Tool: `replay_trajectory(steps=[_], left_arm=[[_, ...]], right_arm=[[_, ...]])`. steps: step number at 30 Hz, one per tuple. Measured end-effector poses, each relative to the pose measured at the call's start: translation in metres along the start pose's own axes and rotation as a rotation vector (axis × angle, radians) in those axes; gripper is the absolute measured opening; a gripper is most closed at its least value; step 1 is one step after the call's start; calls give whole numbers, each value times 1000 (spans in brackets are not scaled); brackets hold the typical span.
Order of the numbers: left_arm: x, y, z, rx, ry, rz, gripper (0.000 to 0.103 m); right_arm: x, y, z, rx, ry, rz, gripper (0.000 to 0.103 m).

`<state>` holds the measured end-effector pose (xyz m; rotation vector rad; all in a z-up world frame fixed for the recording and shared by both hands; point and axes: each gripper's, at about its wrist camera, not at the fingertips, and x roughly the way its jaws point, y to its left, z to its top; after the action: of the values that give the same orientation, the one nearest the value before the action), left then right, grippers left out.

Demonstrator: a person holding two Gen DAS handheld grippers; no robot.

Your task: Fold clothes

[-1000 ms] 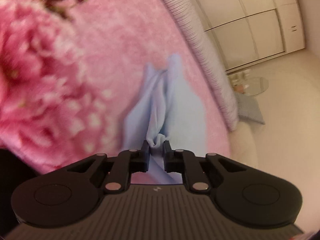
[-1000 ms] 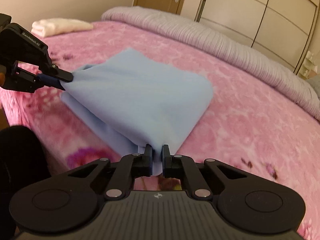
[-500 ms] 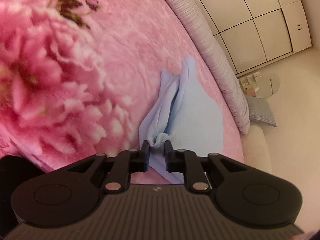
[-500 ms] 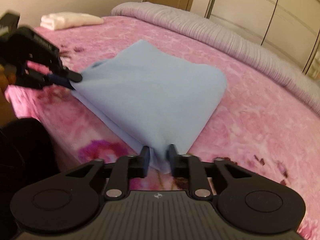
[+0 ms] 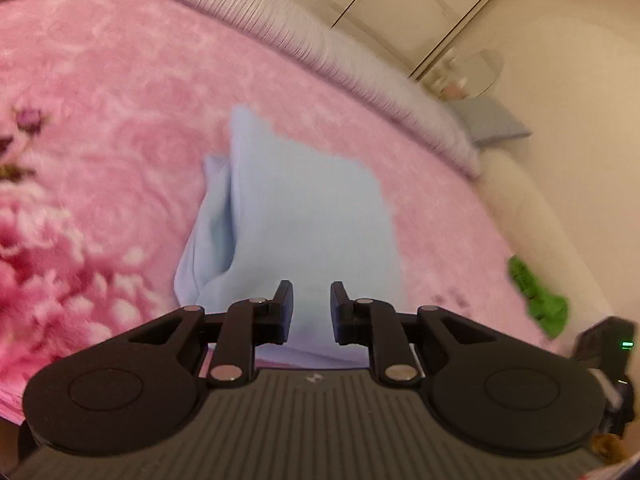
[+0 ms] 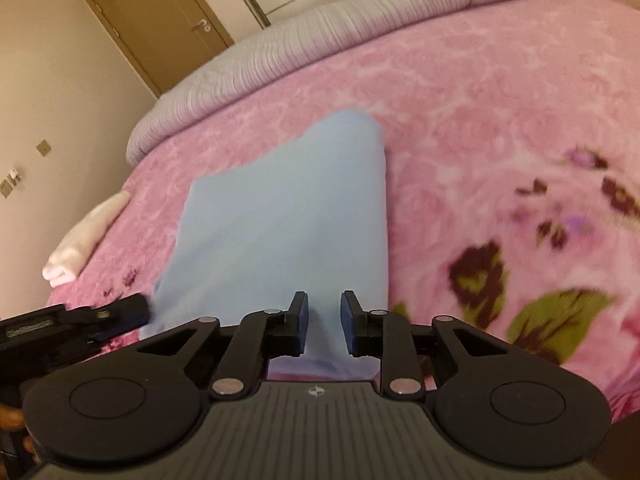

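A light blue folded garment (image 5: 304,216) lies flat on the pink floral blanket (image 5: 120,100); it also shows in the right wrist view (image 6: 288,220). My left gripper (image 5: 311,300) is open at the garment's near edge, with cloth seen between the jaws but not pinched. My right gripper (image 6: 323,312) is open over the garment's near edge, holding nothing. The left gripper's body (image 6: 76,320) shows at the lower left of the right wrist view, beside the garment's left corner.
A folded white cloth (image 6: 86,236) lies at the bed's left edge. A green cloth (image 5: 538,298) lies at the right bed edge. A grey ribbed quilt (image 6: 320,40) runs along the far side. A brown door (image 6: 160,20) and wardrobe doors (image 5: 400,4) stand behind.
Both grippers opened and let go of the blue garment, which now lies flat on the bed. Both grippers have drawn back slightly and turned.
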<state>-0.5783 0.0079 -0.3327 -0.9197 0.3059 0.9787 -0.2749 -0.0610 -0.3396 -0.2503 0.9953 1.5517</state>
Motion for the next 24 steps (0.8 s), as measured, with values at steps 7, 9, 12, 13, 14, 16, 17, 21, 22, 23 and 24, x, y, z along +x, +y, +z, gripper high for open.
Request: replay_trajectory(steps=[7,9,12,13,14,16,17,21,22,23,24], left_arm=[[13,4,-4,-33,73,71,9],[7,-7,-1,-7,84,104,14],[-6,-27,0,78,80,161,43],[-12,-36,-3,120,75,188,45],[-15,-43,-6,157,76,214,46],[-18,-52,-12,206,86,254,53],[-19,-55,-15,213,94,268,53],[-27,-60,-25,211,108,296,62],[-31,-63,-27,216,103,304,65],[-35,-66,-30,222,98,313,65],[-39,-68,-32,229,94,321,67]], right_arm=[[13,3,2,-58,71,-40,25],[9,9,3,-64,73,-66,35],[-5,22,-2,-94,66,-120,72],[-10,25,-4,-112,71,-123,71],[-12,28,-6,-122,81,-128,75],[-16,32,-10,-129,105,-147,91],[-17,34,-12,-133,111,-162,89],[-28,38,-14,-131,75,-215,89],[-32,39,-13,-130,66,-224,89],[-36,40,-13,-129,59,-232,89],[-39,41,-13,-132,56,-237,89]])
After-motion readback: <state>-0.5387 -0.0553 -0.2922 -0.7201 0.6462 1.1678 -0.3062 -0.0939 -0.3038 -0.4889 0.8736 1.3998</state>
